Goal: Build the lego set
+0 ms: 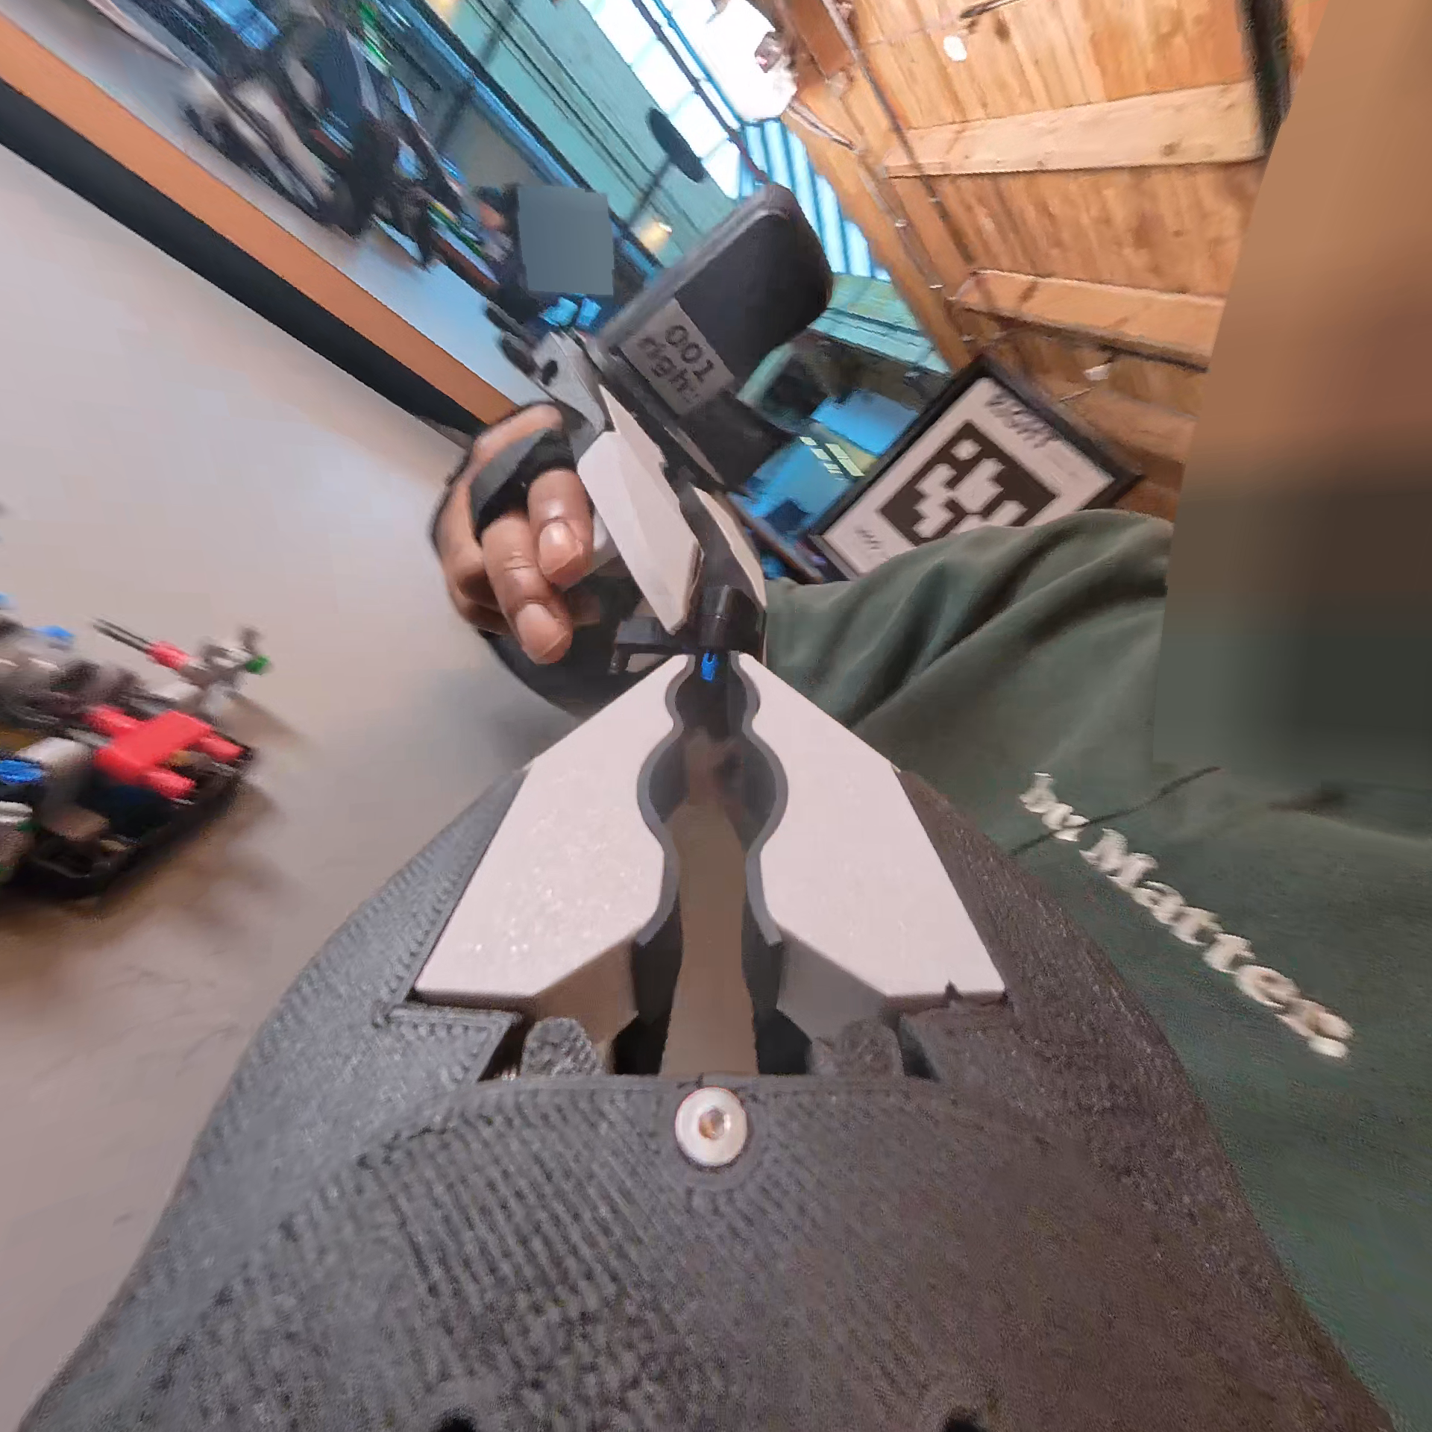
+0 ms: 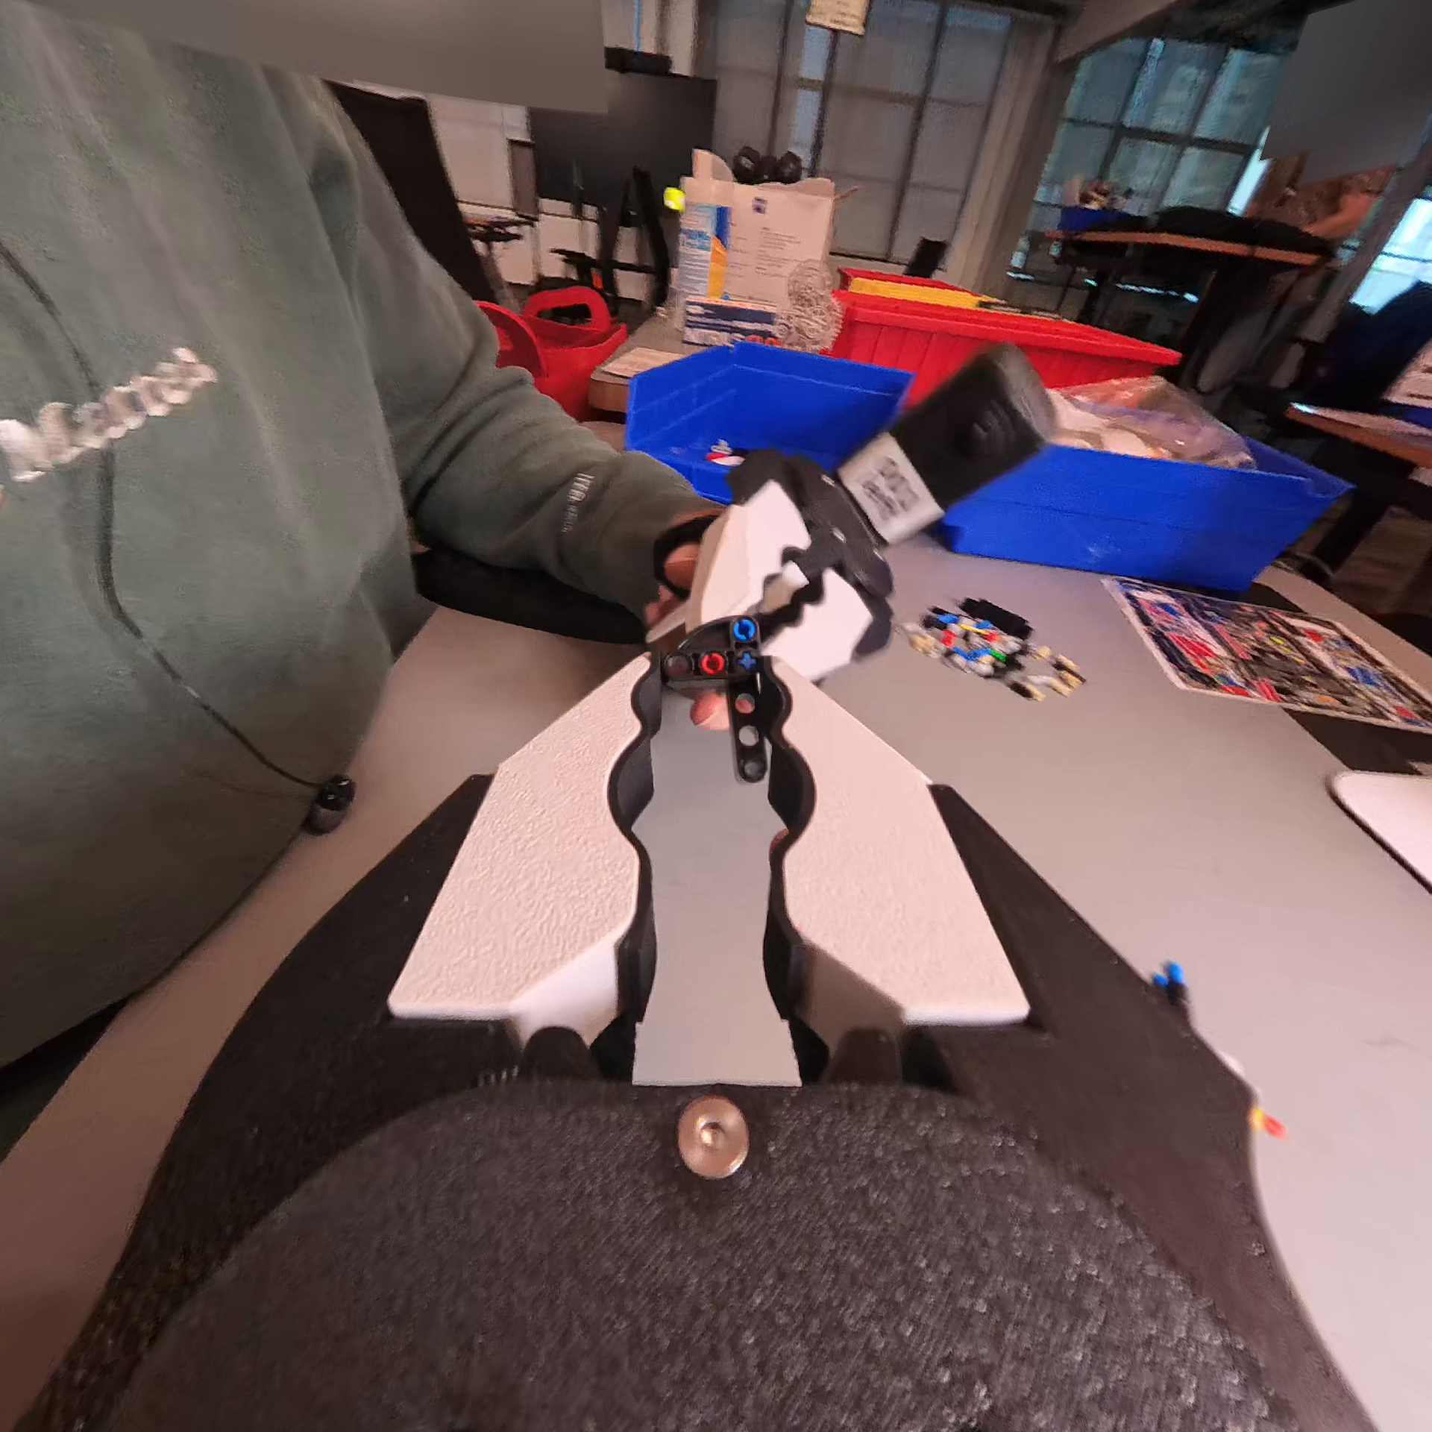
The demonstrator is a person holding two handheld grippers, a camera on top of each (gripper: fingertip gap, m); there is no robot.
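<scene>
In the right wrist view my right gripper [image 2: 713,676] is shut on a black L-shaped beam [image 2: 748,736] that carries a red pin [image 2: 711,663] and a blue axle pin [image 2: 746,662]. It holds the beam in the air above the grey table [image 2: 1085,852]. My left gripper [image 2: 745,621] comes from beyond, shut on a blue pin [image 2: 744,629] that sits at the beam's top hole. In the left wrist view my left gripper [image 1: 709,672] pinches that blue pin [image 1: 709,665] tip to tip with the right gripper [image 1: 690,624], which holds the black beam [image 1: 641,641].
A partly built model [image 1: 116,767] stands on the table to the left. A pile of loose pieces [image 2: 992,643] and an instruction sheet [image 2: 1278,651] lie to the right. Blue bins [image 2: 1147,511] and a red bin [image 2: 1007,333] stand behind. The person's green sweatshirt [image 2: 194,465] is close. Left and right tips are no more than a few centimetres apart.
</scene>
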